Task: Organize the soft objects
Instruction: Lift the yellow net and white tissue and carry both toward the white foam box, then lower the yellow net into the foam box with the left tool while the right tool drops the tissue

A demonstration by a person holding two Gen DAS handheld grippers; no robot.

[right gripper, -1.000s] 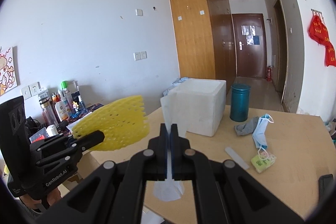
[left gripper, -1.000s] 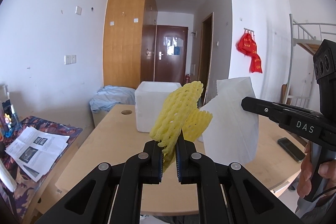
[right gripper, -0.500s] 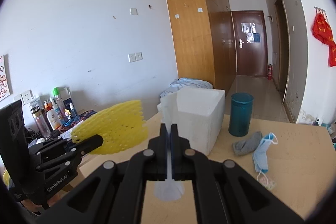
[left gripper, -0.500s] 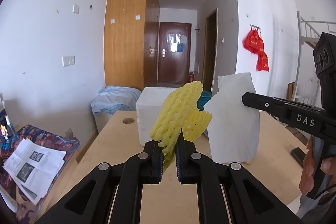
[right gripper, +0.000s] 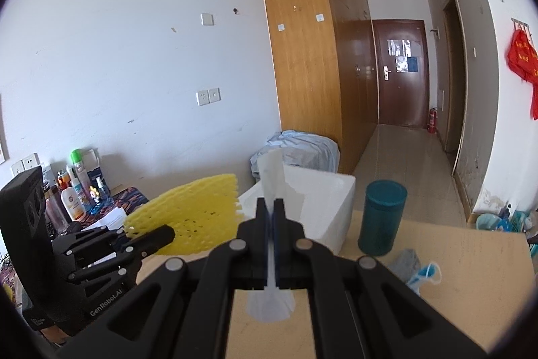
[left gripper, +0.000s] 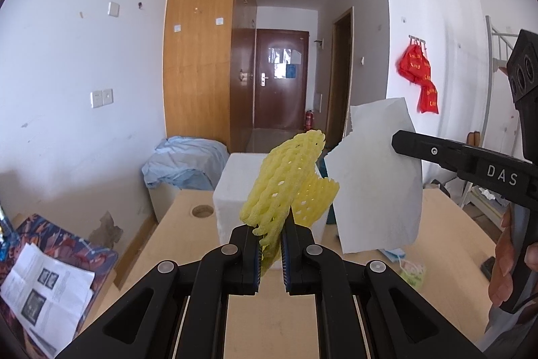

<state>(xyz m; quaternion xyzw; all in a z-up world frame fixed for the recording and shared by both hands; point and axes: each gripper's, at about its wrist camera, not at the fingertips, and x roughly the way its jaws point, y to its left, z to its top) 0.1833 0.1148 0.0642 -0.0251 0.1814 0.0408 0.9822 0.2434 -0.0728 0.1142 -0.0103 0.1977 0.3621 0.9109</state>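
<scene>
the left gripper (left gripper: 270,249) is clamped on the yellow foam net (left gripper: 285,180), the right gripper (right gripper: 271,238) on the white foam sheet (left gripper: 376,177); both are held in the air in front of the white foam box (right gripper: 322,204). both pieces are judged light, limp and tearable, best pinched at an edge.

yellow foam net (left gripper: 285,190), white paper sheet (left gripper: 380,190), matt wooden table (left gripper: 269,318).
</scene>
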